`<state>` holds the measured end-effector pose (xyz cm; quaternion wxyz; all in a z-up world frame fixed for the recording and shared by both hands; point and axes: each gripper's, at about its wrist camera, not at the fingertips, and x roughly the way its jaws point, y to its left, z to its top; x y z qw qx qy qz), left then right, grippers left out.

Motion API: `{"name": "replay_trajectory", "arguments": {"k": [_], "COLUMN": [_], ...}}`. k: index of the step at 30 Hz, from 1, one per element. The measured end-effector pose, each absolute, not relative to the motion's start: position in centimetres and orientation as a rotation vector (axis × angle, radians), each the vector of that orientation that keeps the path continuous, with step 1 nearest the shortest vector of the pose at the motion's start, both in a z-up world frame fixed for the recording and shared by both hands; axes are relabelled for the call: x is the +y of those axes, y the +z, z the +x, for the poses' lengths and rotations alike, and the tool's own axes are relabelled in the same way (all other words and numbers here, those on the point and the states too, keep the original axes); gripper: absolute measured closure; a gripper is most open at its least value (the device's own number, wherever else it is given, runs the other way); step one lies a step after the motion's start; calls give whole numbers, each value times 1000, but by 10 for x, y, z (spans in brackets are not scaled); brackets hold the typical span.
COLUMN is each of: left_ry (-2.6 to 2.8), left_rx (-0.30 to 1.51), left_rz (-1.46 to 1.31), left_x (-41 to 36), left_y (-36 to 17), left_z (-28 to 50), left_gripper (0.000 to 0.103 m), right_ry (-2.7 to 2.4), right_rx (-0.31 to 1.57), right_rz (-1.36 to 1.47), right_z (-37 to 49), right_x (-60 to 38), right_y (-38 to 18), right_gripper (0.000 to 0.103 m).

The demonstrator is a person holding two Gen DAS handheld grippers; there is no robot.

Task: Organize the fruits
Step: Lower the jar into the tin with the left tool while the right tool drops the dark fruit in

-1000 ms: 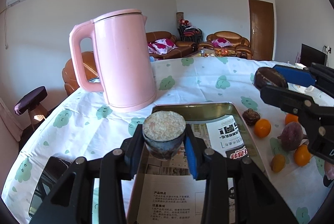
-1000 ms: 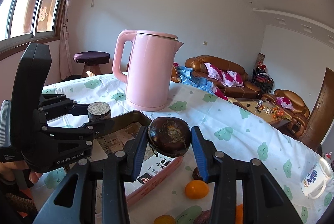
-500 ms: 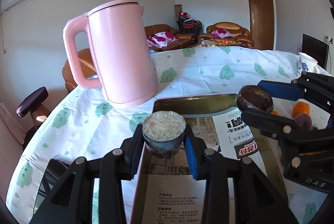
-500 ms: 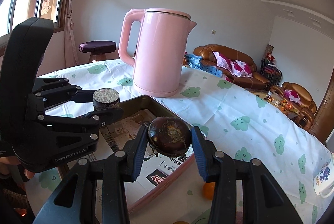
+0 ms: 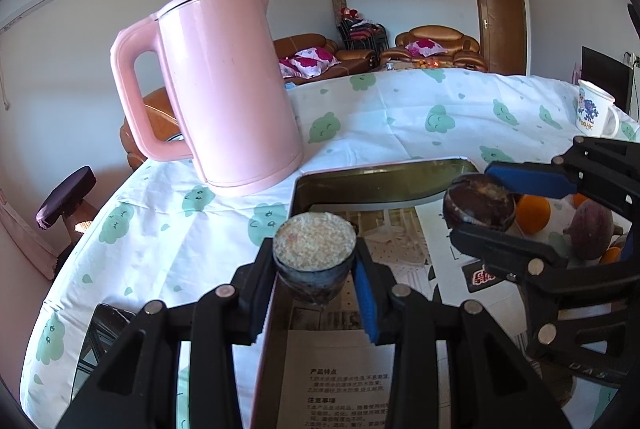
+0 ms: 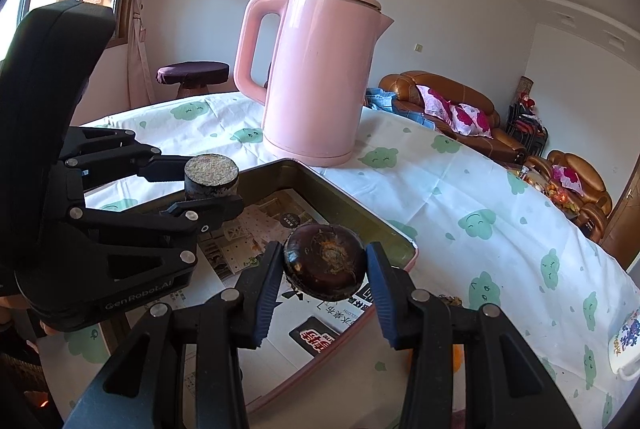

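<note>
My left gripper [image 5: 314, 263] is shut on a dark cut fruit [image 5: 314, 241] whose pale grainy flat face points up. It hangs over the near left part of a paper-lined metal tray [image 5: 380, 183]. My right gripper [image 6: 324, 271] is shut on a dark brown round fruit [image 6: 325, 261], held above the tray's [image 6: 352, 207] right side. In the left wrist view that right gripper [image 5: 480, 207] and its fruit [image 5: 478, 203] come in from the right. The two fruits are apart, with neither touching the tray.
A tall pink kettle [image 5: 228, 89] stands just behind the tray's far left corner. Oranges [image 5: 532, 213] and a purple fruit [image 5: 592, 229] lie on the cloth to the right of the tray. A printed mug [image 5: 596, 109] sits at the far right edge.
My right gripper has come down and leftward with its dark fruit, from beside the loose fruits to above the tray. My left gripper stays almost in place, tilted slightly.
</note>
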<state>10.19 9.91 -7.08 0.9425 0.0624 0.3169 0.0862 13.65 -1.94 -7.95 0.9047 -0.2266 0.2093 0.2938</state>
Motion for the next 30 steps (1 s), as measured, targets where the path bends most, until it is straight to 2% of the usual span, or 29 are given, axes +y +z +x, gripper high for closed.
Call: {"name": "replay_trajectory", "arguments": {"k": [11,19,20,21,22,23,24,26,30], "left_ry": [184,187,187,185,181,181,190,204,207], "left_rx": [671,651,644,637,629,618,602,556,493], "left_rz": [161,170,168,166,163,160,155,140,102], "left_x": [98,96,96,95,95,94,94,95,96], "left_y": [-75,-72,-71,-70,-68,-66,-63,-55,-41], "left_z": [106,103,102,100,99,96,92,82,61], "left_gripper": [64,59,59,56,53,46,37,30,29], "right_ry": [612,605,603,595,587,584,584,571,525], "right_rx": [474,488,490,490,487,484,485,483,464], "right_rz": [-504,-518,-524,-531,-533,-530,-525,-523,-523], "right_z": [141,142,142,142,141,139,137,133,115], "right_x": [-12,-8,-7,-6,-6,-7,-9,-14,-39], "right_y": [-91,-93,-94,-94,-94,-94,-93,-91,-81], "right_gripper": [59,58,56,47,42,40,40,40,40]}}
